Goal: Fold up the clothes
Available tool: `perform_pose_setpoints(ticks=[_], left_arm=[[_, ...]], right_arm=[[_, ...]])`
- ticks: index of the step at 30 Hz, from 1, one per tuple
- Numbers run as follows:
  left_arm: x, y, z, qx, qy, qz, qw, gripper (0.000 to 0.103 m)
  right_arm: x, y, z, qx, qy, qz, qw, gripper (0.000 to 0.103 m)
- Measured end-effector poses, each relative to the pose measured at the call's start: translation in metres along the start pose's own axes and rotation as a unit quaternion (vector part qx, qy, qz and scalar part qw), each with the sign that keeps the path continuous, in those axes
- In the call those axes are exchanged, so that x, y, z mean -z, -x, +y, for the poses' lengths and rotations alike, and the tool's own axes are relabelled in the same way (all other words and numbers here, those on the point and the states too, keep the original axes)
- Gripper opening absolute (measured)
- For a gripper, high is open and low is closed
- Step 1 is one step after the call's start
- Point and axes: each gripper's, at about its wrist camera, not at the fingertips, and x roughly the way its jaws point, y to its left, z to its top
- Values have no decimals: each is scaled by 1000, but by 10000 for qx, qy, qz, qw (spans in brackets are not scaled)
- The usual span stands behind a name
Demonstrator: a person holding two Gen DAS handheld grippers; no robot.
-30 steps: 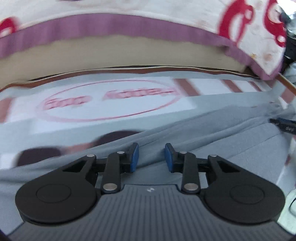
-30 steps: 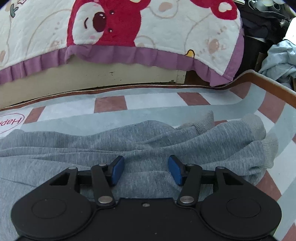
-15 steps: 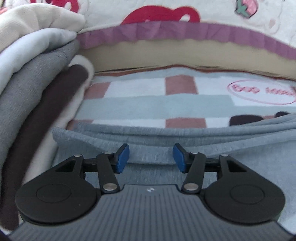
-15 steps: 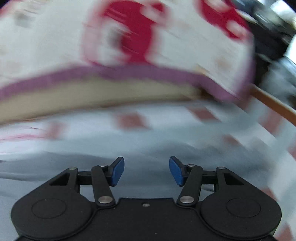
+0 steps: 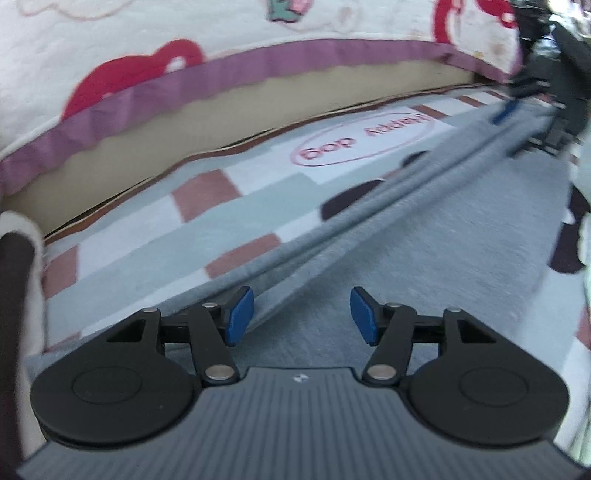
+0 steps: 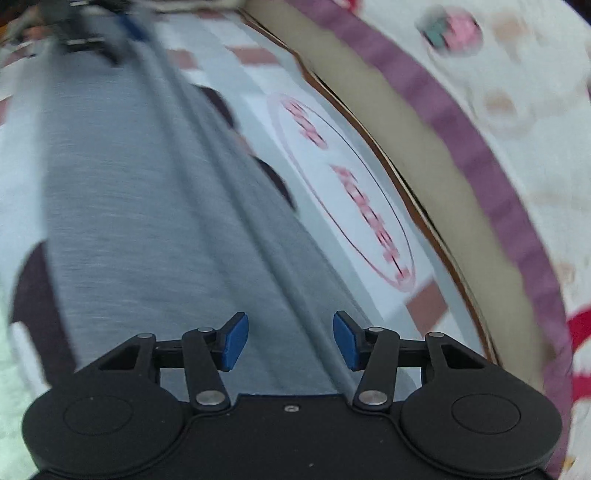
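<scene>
A grey garment lies stretched out long on the rug, with a folded ridge running along it. My left gripper hovers over one end, its jaws opening; the fabric's edge lies under the pads, which do not press on it. My right gripper is over the other end of the garment, its jaws closing, with the ridge passing beneath the gap and no grip. Each view shows the other gripper, blurred, at the far end: the right gripper and the left gripper.
A checked rug with a pink oval print lies under the garment. A bed with a cartoon quilt and purple hem runs along the far side. A stack of clothes sits at the left edge of the left wrist view.
The left gripper swept along the garment to its end, rolled, and its jaws widened. The right gripper rolled strongly, left the cuff end, and now looks along the garment.
</scene>
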Motion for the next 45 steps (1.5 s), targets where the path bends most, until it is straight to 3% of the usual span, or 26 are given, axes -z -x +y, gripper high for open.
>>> perform_pose_setpoints(ticks=[3,5,7,12,13,14,15,18,21,25,28,30,33,39,42,45], left_arm=[[-1,-8,4,145,-40,-10,9999,61],[-1,-11,9,256,142,-89,9995,66],[0,-12,12,366,371,-179,9985,69],[7,-14,9,426,63,-178,9989,70],[8,-15,10,424,34,-175,9989,70],[9,-15,10,422,5,-173,9990,70],[10,-15,10,396,14,-194,9990,70],[14,-14,9,306,61,-273,9991,70],[14,-13,5,100,69,-330,9994,70],[11,-13,0,-158,85,-276,9995,70],[14,-12,3,-317,517,-277,9978,70],[19,-11,7,-499,899,-271,9943,70],[23,-4,14,-897,1254,-225,9878,70],[33,12,33,-1709,1310,194,9764,72],[42,18,47,-1668,1927,98,9669,74],[39,14,44,-1627,1570,31,9741,84]], right_arm=[[5,-10,-22,-406,-347,302,9981,55],[7,-8,-31,-682,-564,250,9958,55],[5,-8,-34,-811,-759,160,9937,54],[-3,-26,-29,-797,-618,350,9943,54],[-3,-26,-30,-810,-778,356,9930,52],[-4,-25,-30,-911,-1071,409,9892,28],[-4,-23,-28,-972,-1350,439,9851,16],[0,-11,1,-340,-1450,241,9886,10],[3,1,23,393,-1909,5,9808,7],[-10,31,49,1607,-1944,-454,9666,6],[-28,27,48,2198,-1650,-543,9600,6],[-40,8,35,2210,-1875,-464,9560,6],[-38,-27,28,1916,-1811,-148,9645,6],[-20,-34,42,1850,-1606,-292,9691,12],[-15,-34,42,1808,-1544,-383,9706,12],[-14,-36,40,1773,-1479,-421,9721,12]])
